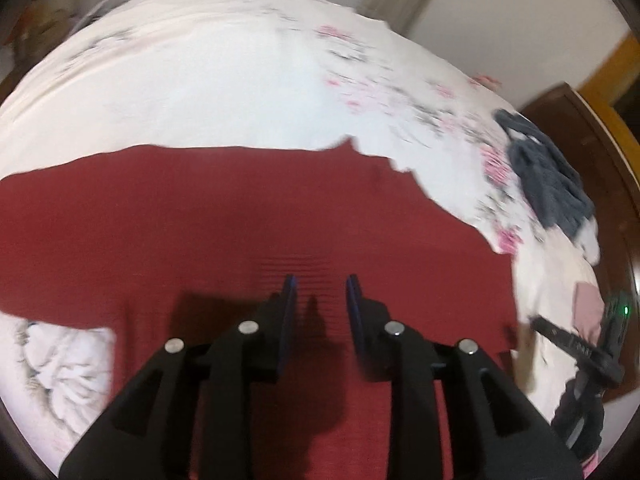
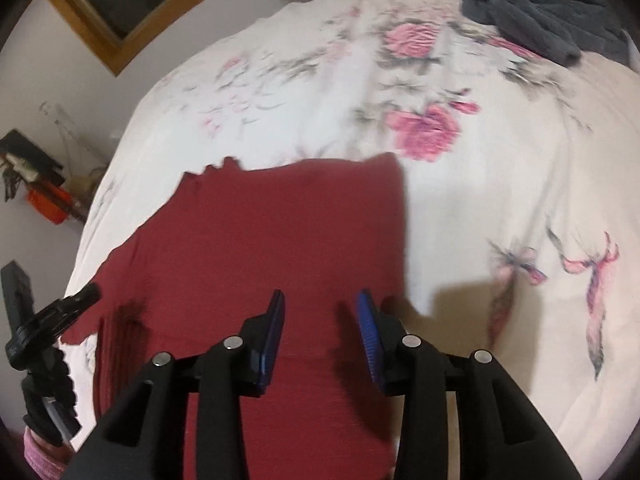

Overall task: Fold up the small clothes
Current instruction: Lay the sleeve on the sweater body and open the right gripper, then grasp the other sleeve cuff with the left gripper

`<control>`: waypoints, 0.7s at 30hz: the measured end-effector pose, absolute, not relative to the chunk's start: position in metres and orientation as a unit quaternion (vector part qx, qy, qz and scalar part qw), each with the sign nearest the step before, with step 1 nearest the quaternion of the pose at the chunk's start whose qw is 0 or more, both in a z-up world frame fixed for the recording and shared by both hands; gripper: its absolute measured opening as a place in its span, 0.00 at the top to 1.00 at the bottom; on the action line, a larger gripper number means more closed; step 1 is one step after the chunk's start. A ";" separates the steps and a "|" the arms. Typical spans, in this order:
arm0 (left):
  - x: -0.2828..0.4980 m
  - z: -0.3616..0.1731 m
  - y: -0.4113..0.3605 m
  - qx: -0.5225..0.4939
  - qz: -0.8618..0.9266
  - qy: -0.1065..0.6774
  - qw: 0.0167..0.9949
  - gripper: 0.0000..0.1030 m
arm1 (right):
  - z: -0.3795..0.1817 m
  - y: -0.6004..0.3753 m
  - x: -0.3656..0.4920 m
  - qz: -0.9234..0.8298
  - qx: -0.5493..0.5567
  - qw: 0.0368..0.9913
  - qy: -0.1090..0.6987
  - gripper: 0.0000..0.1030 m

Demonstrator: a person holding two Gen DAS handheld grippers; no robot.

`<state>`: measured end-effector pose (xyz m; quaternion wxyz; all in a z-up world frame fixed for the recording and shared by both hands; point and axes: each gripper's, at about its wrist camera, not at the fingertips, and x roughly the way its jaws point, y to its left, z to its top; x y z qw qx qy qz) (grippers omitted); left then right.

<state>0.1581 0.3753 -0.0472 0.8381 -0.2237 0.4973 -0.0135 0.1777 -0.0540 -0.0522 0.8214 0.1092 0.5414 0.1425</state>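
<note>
Floral bed [image 2: 460,200] carries a red garment [image 1: 240,216] spread flat beneath both grippers.
Left gripper [image 1: 320,292] hovers open and empty over its middle, cloth running crosswise; right gripper [image 2: 320,312], equally open, sits by its right edge.

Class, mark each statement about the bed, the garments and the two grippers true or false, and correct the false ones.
1. A red garment lies spread on the floral bedsheet. True.
2. The left gripper is clamped on the red cloth. False: its jaws are apart, holding nothing.
3. A dark grey garment lies crumpled, apart from the red one. True.
4. The right gripper holds the grey garment. False: it is open, over the red one.
5. The sheet is plain blue. False: white with pink flowers.
</note>
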 end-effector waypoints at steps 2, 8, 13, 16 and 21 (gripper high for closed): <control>0.163 -0.059 0.362 -0.217 -0.017 0.513 0.830 0.73 | -0.062 -0.040 0.182 0.141 0.090 0.813 0.557 0.62; 0.164 -0.112 0.360 -0.202 0.013 0.563 0.801 0.72 | -0.111 -0.038 0.183 0.120 0.090 0.781 0.606 0.64; 0.162 -0.122 0.366 -0.210 0.007 0.559 0.802 0.71 | -0.121 -0.032 0.184 0.116 0.074 0.780 0.610 0.61; 0.157 -0.112 0.373 -0.225 0.004 0.558 0.798 0.69 | -0.112 -0.030 0.183 0.118 0.072 0.778 0.613 0.58; 0.115 -0.069 0.408 -0.227 0.007 0.519 0.824 0.32 | -0.065 -0.037 0.152 0.155 0.091 0.804 0.567 0.32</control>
